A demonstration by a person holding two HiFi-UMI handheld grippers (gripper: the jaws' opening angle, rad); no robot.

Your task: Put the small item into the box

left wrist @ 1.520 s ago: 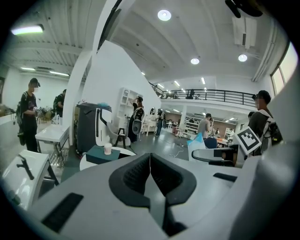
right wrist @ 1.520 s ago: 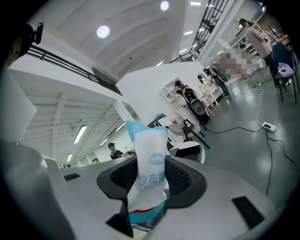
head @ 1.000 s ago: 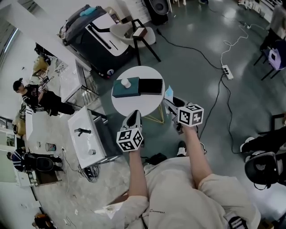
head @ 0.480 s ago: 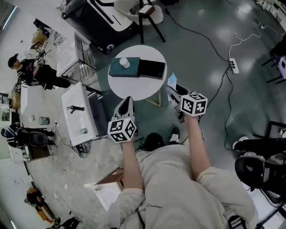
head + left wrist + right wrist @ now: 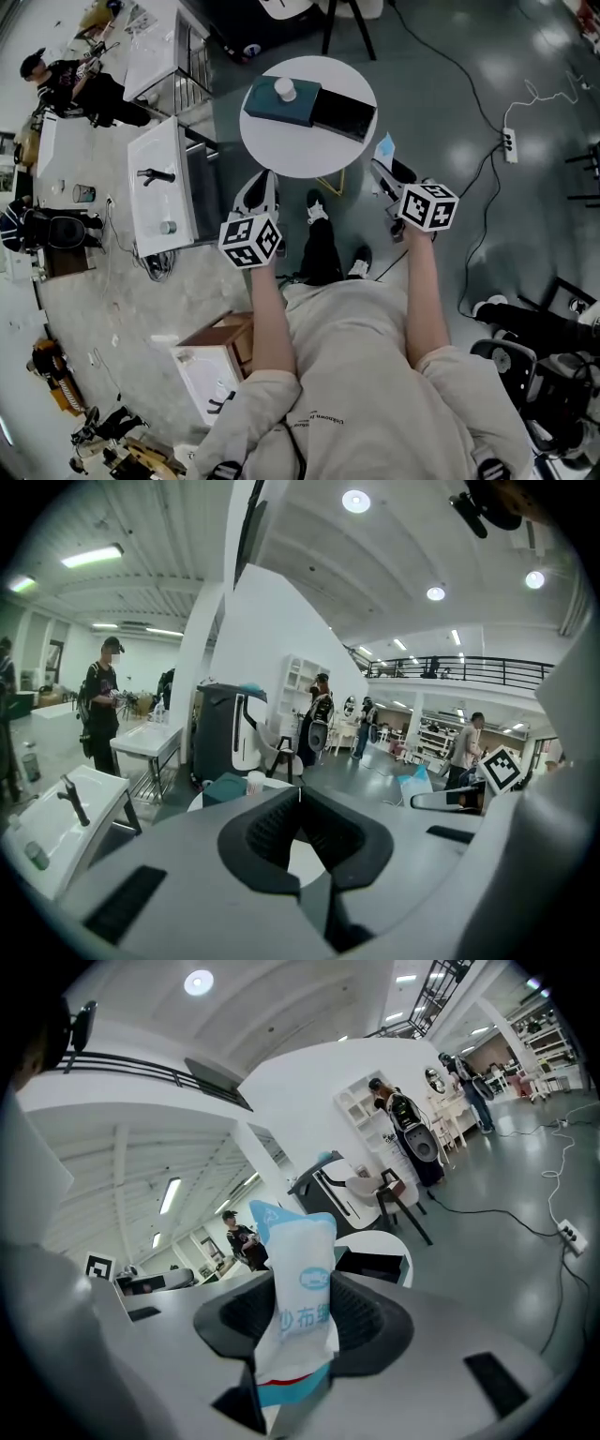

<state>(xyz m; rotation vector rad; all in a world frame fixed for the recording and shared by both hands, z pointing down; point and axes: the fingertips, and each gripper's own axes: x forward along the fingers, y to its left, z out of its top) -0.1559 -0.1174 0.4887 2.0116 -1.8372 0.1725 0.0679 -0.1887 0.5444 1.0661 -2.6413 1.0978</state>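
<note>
1. Carry step. The right gripper [image 5: 300, 1309] pinches a white-and-blue packet [image 5: 298, 1274], standing upright between its jaws. The left gripper [image 5: 300, 792] has its jaws pressed together on nothing. Both are short of the round table [image 5: 281, 152].
2. Next, likely: reach over the table, lower the packet into the box [image 5: 343, 114], whose dark half looks open, then release.
3. Only the head view shows the box layout and a small white cylinder [image 5: 284, 89] on its teal half. Only the right gripper view shows the pinch.

Glossy grey floor [image 5: 450, 84], round white table [image 5: 291, 155], white sink unit [image 5: 155, 211].
</note>
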